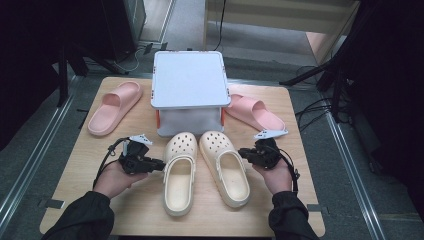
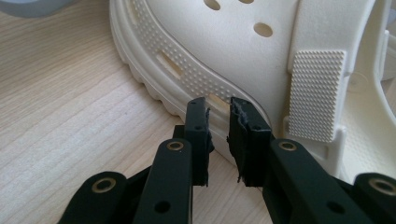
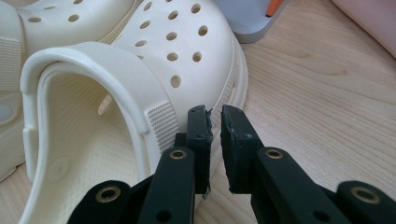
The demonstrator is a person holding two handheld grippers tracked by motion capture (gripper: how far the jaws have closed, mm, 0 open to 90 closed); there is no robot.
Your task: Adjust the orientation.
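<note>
Pair of cream perforated foam clogs (image 1: 206, 167), centre of frame: left gripper (image 1: 159, 163) and right gripper (image 1: 242, 152), jaws narrowly parted and clamping nothing, approaching outer sidewalls; next move likely requires closing on each rim.

High view overhead, facing forward-down; gripper views close, low; all share cream clogs (image 1: 181, 172).

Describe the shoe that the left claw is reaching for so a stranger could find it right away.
Start at the white lidded plastic box at the back of the wooden table. Two cream perforated foam clogs lie just before it; it is the left cream clog, beside the left claw. Unlike the pink slides, it has holes.
</note>
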